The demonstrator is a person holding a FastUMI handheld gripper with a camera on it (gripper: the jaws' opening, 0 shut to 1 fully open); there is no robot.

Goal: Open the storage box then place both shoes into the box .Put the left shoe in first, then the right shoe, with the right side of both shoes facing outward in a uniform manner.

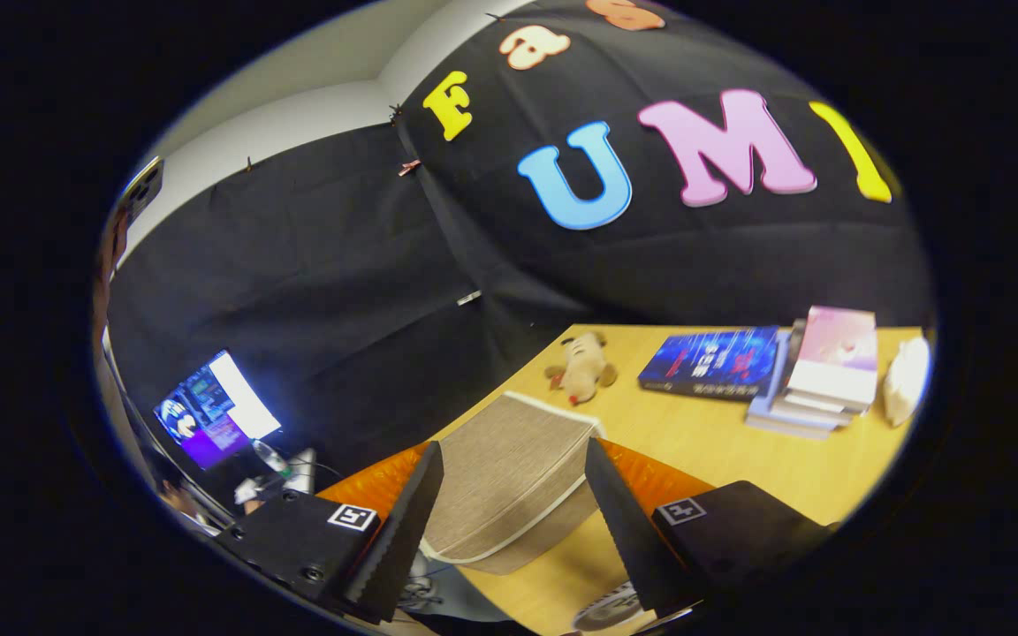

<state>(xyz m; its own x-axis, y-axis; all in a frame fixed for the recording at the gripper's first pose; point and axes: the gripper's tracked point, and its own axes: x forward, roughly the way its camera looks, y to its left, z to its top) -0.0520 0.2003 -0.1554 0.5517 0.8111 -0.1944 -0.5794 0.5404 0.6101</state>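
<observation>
A beige fabric storage box [509, 477] with white piping stands on the wooden table [721, 442], just ahead of my fingers and framed between them. Its lid looks down. My gripper [513, 446] is open, with its fingertips on either side of the box's near end and nothing pressed between them. Below the box, close to the fingers, part of a grey-white shoe [425, 590] shows. A treaded sole [606, 608] peeks out by the right finger. The rest of both shoes is hidden.
Beyond the box lies a small plush toy [581, 367]. To its right are a blue book [710, 362], a stack of books [818, 375] and a white object [907, 378]. Off the table's left side are a lit monitor [213, 411] and a bottle [270, 458].
</observation>
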